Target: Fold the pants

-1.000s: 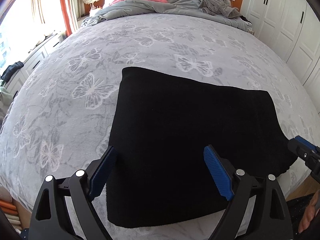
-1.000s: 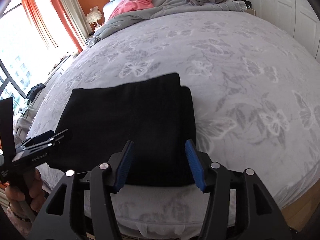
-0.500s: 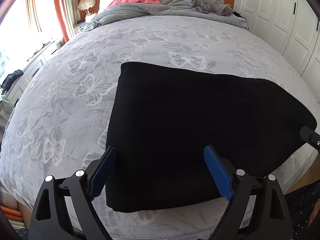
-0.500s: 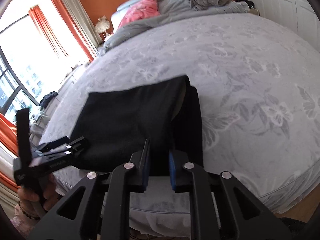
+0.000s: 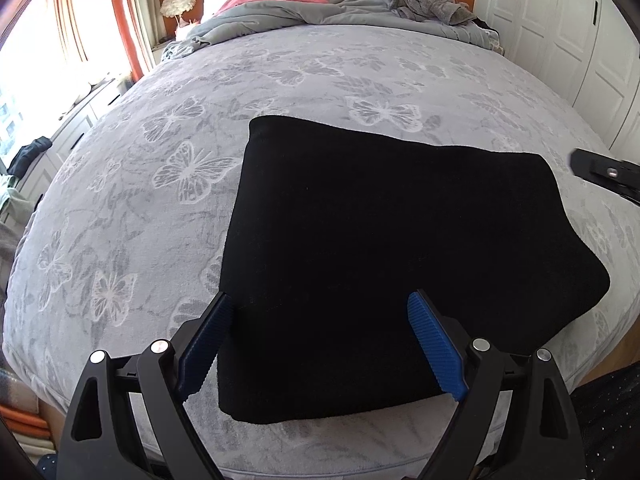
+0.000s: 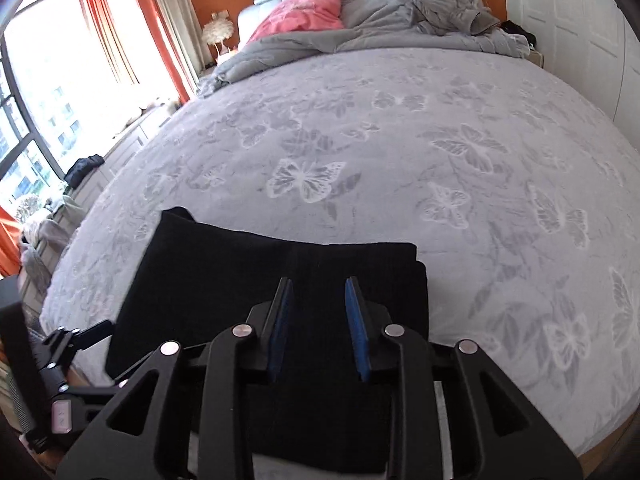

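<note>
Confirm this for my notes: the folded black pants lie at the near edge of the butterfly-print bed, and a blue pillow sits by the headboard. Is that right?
Not quite. The pillow by the headboard is pink, not blue, as the right wrist view shows plainly. The rest stands: the folded black pants lie at the near edge of the butterfly-print bed.

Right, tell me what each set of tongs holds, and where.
Nothing: the left tongs gape over the black pants; the right tongs, jaws just opening, pinch no cloth.
</note>
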`<state>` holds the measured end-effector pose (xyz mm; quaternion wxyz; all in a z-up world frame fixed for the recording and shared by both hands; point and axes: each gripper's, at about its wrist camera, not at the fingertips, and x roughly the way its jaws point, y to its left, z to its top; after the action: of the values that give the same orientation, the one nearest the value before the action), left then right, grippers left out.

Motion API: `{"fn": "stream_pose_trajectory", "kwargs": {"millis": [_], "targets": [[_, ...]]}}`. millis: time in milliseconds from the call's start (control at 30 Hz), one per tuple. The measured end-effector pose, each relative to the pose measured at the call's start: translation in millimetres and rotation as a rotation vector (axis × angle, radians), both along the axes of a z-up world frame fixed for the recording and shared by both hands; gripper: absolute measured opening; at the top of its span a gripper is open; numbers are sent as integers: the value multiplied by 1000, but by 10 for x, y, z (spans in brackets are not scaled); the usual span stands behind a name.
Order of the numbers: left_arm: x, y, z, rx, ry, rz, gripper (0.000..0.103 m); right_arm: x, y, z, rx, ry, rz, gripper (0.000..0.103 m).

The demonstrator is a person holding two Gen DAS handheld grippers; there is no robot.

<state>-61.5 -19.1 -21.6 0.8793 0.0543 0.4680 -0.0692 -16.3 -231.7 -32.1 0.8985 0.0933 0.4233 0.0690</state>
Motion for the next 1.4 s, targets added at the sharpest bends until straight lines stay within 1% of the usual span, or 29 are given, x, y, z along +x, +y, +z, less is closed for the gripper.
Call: {"fn": "stream_pose_trajectory", "kwargs": {"millis": [67, 100, 167, 233, 267, 333, 400, 500, 567, 633, 700, 733, 767, 800, 833, 867, 933, 967, 1033, 1067, 1100, 1133, 1167, 1200, 1233, 1267, 1300, 1367, 1400], "targets": [[3, 3, 2, -2, 1, 0, 86, 307, -32, -345, -90, 108, -19, 24], [5, 3, 2, -4, 0, -2, 86, 373, -77, -433, -78, 122, -23, 24], [1, -2, 9, 4, -5, -8, 86, 298, -130, -313, -31, 97, -43, 24], [11, 11, -1, -3, 6, -8, 86, 95, -142, -94, -7, 31, -51, 30], [16, 27, -2, -12, 11, -6, 86, -31, -164, -12, 11, 3, -54, 35], [9, 76, 42, -45, 13, -11, 86, -305, -232, 46, 27, -13, -71, 66], [10, 194, 110, -128, 24, -11, 86, -566, -354, -4, 48, -10, -105, 70], [88, 454, 111, -314, 101, 14, 86, -846, -564, -247, 152, 51, -155, 72], [143, 563, 46, -392, 149, 36, 86, -935, -645, -461, 259, 106, -174, 77], [170, 596, -4, -407, 160, 68, 87, -928, -636, -671, 341, 162, -176, 81], [200, 566, -79, -389, 182, 88, 87, -881, -596, -814, 420, 194, -160, 86], [223, 555, -133, -387, 200, 100, 88, -864, -571, -830, 431, 180, -169, 82], [260, 556, -214, -402, 231, 109, 88, -847, -515, -813, 422, 165, -154, 68], [315, 567, -331, -441, 287, 118, 88, -815, -452, -789, 415, 154, -127, 49], [375, 605, -477, -501, 345, 139, 87, -797, -410, -749, 403, 145, -126, 38], [394, 654, -505, -539, 325, 165, 74, -783, -383, -681, 409, 134, -116, 36], [400, 647, -337, -517, 273, 124, 37, -830, -345, -420, 426, 68, -87, 34], [362, 669, -208, -535, 256, 106, 33, -870, -337, -275, 448, 39, -62, 34], [213, 767, 46, -615, 234, 73, 31, -996, -299, -16, 483, -8, -12, 34], [96, 817, 159, -626, 225, 71, 31, -1078, -281, 67, 484, -20, 10, 35], [-29, 856, 256, -610, 203, 68, 31, -1152, -268, 77, 476, -13, 23, 39], [-158, 879, 324, -572, 178, 60, 33, -1210, -266, 2, 469, 12, 29, 48], [-254, 889, 321, -529, 174, 63, 39, -1251, -294, -134, 454, 48, 24, 52], [-315, 892, 253, -492, 187, 78, 43, -1290, -308, -308, 421, 93, 3, 58], [-343, 879, 133, -457, 214, 89, 49, -1316, -309, -497, 366, 150, -34, 59], [-349, 854, -5, -422, 253, 96, 50, -1361, -321, -630, 322, 185, -71, 63], [-369, 840, -159, -405, 295, 114, 51, -1411, -353, -695, 363, 176, -73, 67], [-426, 880, -254, -424, 287, 147, 68, -1504, -403, -691, 407, 163, -97, 71], [-461, 893, -260, -443, 274, 158, 72, -1518, -400, -651, 401, 145, -99, 75]]}}
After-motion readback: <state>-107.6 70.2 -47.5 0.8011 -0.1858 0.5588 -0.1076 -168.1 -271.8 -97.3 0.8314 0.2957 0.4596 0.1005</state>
